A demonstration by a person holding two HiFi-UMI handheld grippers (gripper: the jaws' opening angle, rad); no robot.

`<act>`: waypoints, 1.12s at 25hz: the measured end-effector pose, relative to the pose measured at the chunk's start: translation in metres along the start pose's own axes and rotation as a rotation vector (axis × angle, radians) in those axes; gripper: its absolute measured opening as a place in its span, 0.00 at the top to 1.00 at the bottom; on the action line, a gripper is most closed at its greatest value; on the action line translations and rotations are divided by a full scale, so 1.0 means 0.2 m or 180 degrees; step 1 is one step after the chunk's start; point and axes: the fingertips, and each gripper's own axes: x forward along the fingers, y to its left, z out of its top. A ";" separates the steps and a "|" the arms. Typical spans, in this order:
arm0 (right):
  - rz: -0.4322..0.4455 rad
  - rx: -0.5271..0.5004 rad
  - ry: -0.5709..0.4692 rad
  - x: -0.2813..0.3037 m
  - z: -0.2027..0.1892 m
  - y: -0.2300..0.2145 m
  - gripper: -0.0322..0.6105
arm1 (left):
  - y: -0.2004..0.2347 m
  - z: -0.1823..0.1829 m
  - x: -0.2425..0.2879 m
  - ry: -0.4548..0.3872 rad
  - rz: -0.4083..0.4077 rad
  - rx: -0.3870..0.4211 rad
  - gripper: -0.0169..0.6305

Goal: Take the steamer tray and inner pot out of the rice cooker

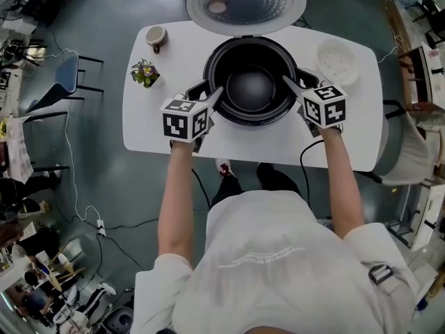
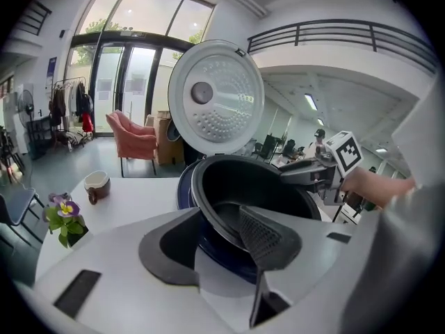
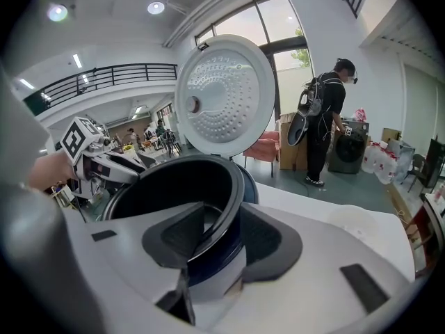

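The dark blue rice cooker (image 1: 208,88) stands on the white table with its lid (image 1: 245,2) swung up and the black inner pot (image 1: 252,89) seated inside. The white steamer tray (image 1: 338,61) lies on the table to the cooker's right. My left gripper (image 1: 214,96) straddles the pot's left rim (image 2: 208,207), one pad inside the pot and the other outside with a gap, so it is open. My right gripper (image 1: 290,83) straddles the right rim (image 3: 233,193); its inner pad stands off the wall, so it is open too.
A brown cup (image 1: 156,37) and a small potted flower (image 1: 144,72) sit at the table's (image 1: 264,148) left end. Chairs stand on both sides of the table. A person (image 3: 327,117) stands by a machine beyond the table, as the right gripper view shows.
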 end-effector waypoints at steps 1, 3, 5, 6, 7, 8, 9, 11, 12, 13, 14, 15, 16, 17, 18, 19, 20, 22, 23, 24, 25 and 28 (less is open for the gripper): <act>-0.0002 0.0006 -0.0001 0.00 0.00 0.00 0.68 | 0.00 0.00 0.00 -0.0003 -0.0002 -0.0009 0.69; -0.0013 0.0024 -0.0002 0.01 0.00 0.00 0.68 | 0.01 0.00 0.00 -0.0020 -0.0015 -0.0023 0.69; -0.0030 0.0046 -0.0002 0.01 0.00 0.00 0.68 | 0.01 0.00 0.00 -0.0022 -0.0027 0.0010 0.70; -0.0034 0.0068 -0.0008 0.01 0.00 0.00 0.68 | 0.01 0.00 0.00 -0.0024 -0.0033 0.0030 0.71; -0.0032 0.0103 -0.0017 0.01 0.00 0.00 0.68 | 0.01 0.00 0.00 -0.0035 -0.0039 0.0037 0.72; -0.0024 0.0148 -0.0028 0.00 0.00 0.00 0.69 | 0.01 0.00 0.00 -0.0054 -0.0047 0.0031 0.72; -0.0011 0.0201 -0.0041 0.00 0.00 0.00 0.69 | 0.01 0.01 0.00 -0.0079 -0.0055 0.0012 0.72; 0.0019 0.0319 -0.0081 -0.01 0.01 -0.01 0.71 | 0.02 0.01 -0.01 -0.0128 -0.0081 -0.0073 0.74; 0.0032 0.0373 -0.0104 -0.01 0.01 -0.01 0.72 | 0.03 0.01 -0.01 -0.0145 -0.0097 -0.0127 0.75; 0.0040 0.0414 -0.0121 -0.02 0.02 -0.01 0.73 | 0.03 0.01 -0.01 -0.0156 -0.0113 -0.0173 0.76; 0.0040 0.0436 -0.0128 -0.02 0.03 -0.01 0.73 | 0.04 0.02 -0.01 -0.0165 -0.0125 -0.0204 0.77; 0.0029 0.0443 -0.0127 -0.03 0.03 -0.01 0.74 | 0.04 0.02 -0.02 -0.0176 -0.0134 -0.0219 0.77; 0.0010 0.0442 -0.0125 -0.03 0.04 -0.01 0.74 | 0.04 0.03 -0.02 -0.0197 -0.0142 -0.0226 0.78; -0.0012 0.0441 -0.0128 -0.04 0.05 -0.01 0.75 | 0.04 0.04 -0.03 -0.0234 -0.0149 -0.0242 0.78; -0.0031 0.0448 -0.0137 -0.05 0.07 -0.01 0.75 | 0.04 0.05 -0.04 -0.0287 -0.0159 -0.0279 0.79; -0.0043 0.0461 -0.0152 -0.06 0.08 -0.01 0.76 | 0.04 0.06 -0.05 -0.0347 -0.0175 -0.0338 0.81; -0.0050 0.0474 -0.0170 -0.07 0.09 0.00 0.76 | 0.04 0.07 -0.06 -0.0406 -0.0198 -0.0406 0.82; -0.0067 0.0486 -0.0213 -0.09 0.12 0.01 0.77 | 0.05 0.08 -0.08 -0.0485 -0.0249 -0.0497 0.82; -0.0084 0.0484 -0.0235 -0.10 0.13 0.01 0.77 | 0.05 0.09 -0.09 -0.0504 -0.0270 -0.0503 0.83; -0.0104 0.0478 -0.0258 -0.12 0.15 0.02 0.77 | 0.05 0.10 -0.09 -0.0513 -0.0288 -0.0492 0.82; -0.0125 0.0466 -0.0283 -0.13 0.17 0.02 0.77 | 0.05 0.11 -0.10 -0.0515 -0.0303 -0.0476 0.82; -0.0198 0.0420 -0.0361 -0.18 0.23 0.05 0.77 | 0.05 0.14 -0.12 -0.0546 -0.0358 -0.0443 0.82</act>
